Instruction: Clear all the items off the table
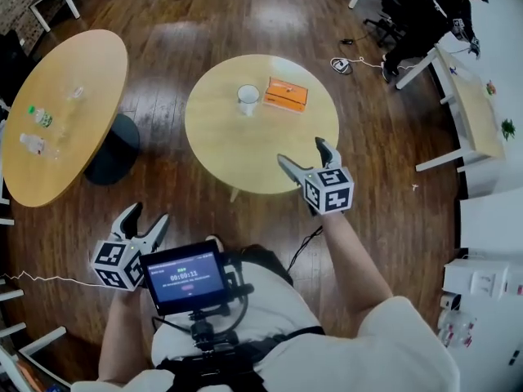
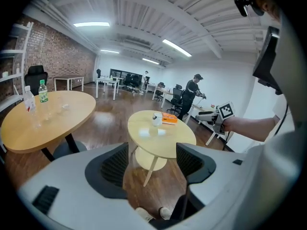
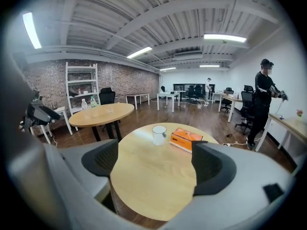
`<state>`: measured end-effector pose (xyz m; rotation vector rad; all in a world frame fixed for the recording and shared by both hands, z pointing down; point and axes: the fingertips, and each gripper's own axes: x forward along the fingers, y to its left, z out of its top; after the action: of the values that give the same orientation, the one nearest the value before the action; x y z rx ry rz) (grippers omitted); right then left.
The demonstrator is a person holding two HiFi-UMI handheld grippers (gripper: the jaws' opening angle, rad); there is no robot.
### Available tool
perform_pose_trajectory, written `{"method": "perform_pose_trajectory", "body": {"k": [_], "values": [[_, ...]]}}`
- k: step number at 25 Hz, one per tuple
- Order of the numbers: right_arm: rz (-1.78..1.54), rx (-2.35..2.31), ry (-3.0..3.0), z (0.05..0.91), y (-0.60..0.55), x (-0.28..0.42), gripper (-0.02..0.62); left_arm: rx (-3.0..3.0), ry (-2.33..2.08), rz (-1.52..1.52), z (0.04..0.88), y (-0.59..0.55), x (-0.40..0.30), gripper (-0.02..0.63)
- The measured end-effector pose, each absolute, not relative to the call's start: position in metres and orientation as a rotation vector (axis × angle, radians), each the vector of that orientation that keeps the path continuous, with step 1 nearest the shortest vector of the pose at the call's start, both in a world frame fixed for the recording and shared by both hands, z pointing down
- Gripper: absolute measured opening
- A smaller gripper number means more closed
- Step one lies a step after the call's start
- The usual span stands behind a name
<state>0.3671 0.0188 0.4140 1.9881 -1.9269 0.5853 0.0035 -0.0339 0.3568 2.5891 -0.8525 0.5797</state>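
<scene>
Chest screen (image 1: 186, 276): lit, mounted on the person's front, on the near side of the round table (image 1: 245, 158) and short of its rim.
Left gripper (image 1: 149, 214): jaws spread, nothing between them. It is over the floor, off the table's near-left rim.
Right gripper (image 1: 301, 151): jaws spread, nothing between them. Its tips are over the table's near-right rim, touching nothing on the table.
White cup (image 1: 248, 98): upright on the table's far side, close to the far rim.
Orange box (image 1: 286, 94): flat on the table just right of the cup, with a narrow gap between them.
Path: only bare table top lies between the right gripper and the two items.
Second table (image 1: 78, 137): left of the round table, well apart, with a green-capped bottle (image 1: 39, 118) near its left edge.
Person in black (image 1: 429, 11): well past the table's far-right side, at a white desk (image 1: 478, 113).
Cable (image 1: 341, 64): on the floor beyond the far-right rim.
Wood floor (image 1: 163, 23): shows all round the table's rim.
</scene>
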Motion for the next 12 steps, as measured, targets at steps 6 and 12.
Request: {"method": "perform_pose_trajectory", "body": {"k": [6, 12], "values": [[0.583, 1.955, -1.943, 0.438, -0.050, 0.364, 0.488, 2.572, -0.861, 0.596, 0.360, -0.064, 0.000, 0.318], [0.636, 1.870, -2.009, 0.464, -0.120, 0.366, 0.488, 2.492, -1.001, 0.569, 0.354, -0.087, 0.002, 0.318]]}}
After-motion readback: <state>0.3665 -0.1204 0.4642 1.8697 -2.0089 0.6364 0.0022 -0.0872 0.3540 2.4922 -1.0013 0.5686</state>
